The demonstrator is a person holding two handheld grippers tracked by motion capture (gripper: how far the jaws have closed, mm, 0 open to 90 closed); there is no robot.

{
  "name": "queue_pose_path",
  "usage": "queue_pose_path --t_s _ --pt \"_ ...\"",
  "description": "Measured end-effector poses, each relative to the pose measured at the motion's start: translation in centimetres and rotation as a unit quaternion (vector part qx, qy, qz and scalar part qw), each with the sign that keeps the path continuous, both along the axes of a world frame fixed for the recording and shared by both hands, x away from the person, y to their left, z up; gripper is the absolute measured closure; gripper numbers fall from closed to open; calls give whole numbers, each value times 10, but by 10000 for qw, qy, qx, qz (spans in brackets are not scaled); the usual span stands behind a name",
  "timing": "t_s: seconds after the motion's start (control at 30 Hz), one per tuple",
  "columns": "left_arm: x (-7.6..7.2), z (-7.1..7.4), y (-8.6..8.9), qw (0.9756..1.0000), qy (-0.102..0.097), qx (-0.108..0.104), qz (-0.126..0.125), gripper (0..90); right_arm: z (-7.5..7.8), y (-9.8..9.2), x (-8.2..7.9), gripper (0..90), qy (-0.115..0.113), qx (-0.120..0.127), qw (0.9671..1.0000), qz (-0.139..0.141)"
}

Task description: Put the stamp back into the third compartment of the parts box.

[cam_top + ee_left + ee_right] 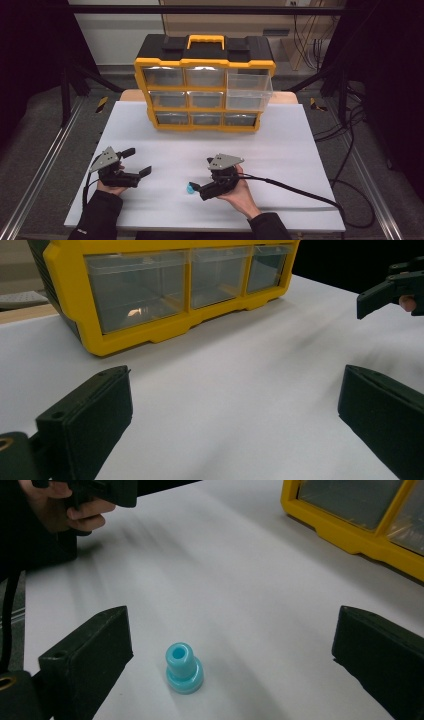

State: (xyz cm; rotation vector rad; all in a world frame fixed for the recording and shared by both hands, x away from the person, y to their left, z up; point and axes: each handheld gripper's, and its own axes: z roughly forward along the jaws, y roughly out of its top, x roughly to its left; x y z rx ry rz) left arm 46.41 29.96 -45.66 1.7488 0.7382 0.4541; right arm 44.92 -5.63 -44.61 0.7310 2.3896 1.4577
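High view: top-right drawer (248, 91) of organizer (204, 85) pulled out; both hand-held grippers released.

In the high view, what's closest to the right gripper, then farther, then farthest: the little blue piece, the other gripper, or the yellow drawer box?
1. Blue piece: right at the tips of the right gripper, near the table's front.
2. Left gripper: across to the left.
3. Yellow drawer box: at the table's far edge.

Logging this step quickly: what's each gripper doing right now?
Left gripper: open, holding nothing.
Right gripper: open, jaws either side of the small light-blue plastic spool-shaped piece standing on the white tabletop, not gripping it.
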Motion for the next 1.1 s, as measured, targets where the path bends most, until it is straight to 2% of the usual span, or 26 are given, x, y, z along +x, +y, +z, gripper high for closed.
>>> queue_pose_path --t_s 0.07,0.47,0.63,1.1 --pt "0 0 0 10000 -4 -12 1 8 -1 3 0 31 -5 -66 10000 28" --pt "0 0 0 10000 -4 5 11 8 -7 9 2 33 75 -75 9999 48" --pt "0 1 1 10000 -16 -2 6 8 -10 19 0 34 86 -175 9997 139" --pt "0 1 1 10000 -16 3 9 8 -19 25 2 53 303 -244 9991 157"
